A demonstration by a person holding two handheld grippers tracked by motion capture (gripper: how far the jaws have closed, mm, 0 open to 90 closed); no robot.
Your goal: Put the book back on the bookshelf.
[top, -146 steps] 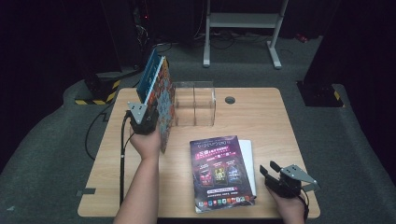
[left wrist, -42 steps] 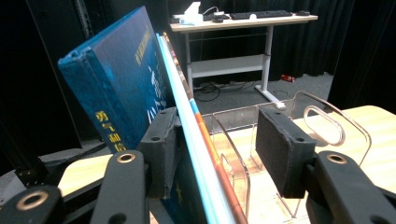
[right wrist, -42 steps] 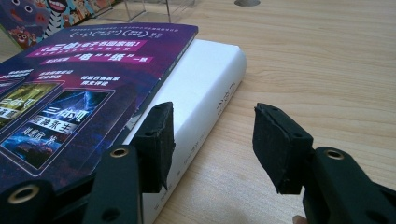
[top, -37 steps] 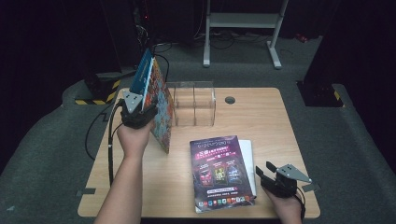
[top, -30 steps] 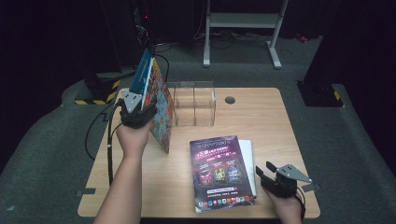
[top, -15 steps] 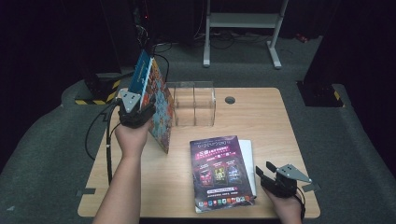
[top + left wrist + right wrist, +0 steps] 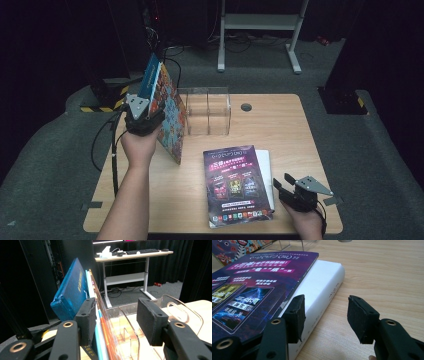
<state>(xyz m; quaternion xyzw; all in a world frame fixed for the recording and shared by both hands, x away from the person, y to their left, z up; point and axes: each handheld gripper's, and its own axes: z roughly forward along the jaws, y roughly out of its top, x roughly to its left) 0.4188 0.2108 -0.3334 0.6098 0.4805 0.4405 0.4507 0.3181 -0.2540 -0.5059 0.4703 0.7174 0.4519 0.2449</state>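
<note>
A stack of books leans leftward beside a clear acrylic holder: a blue book outermost, a colourful picture book facing the holder. My left gripper is at their near edge, open. Its left pad lies against the thin books' edges, and the holder's wall stands between the jaws. A purple magazine lies on a white book. My right gripper hovers open at that book's near right corner, one pad over the book, one over the table.
The wooden table has a black grommet behind the holder. Beyond its far edge stand a white desk frame and dark racks. Cables trail from the left gripper off the table's left side.
Since the earliest frame the left hand has moved up and back along the leaning books, which tilt more to the left. Over the last second nothing visibly moved.
</note>
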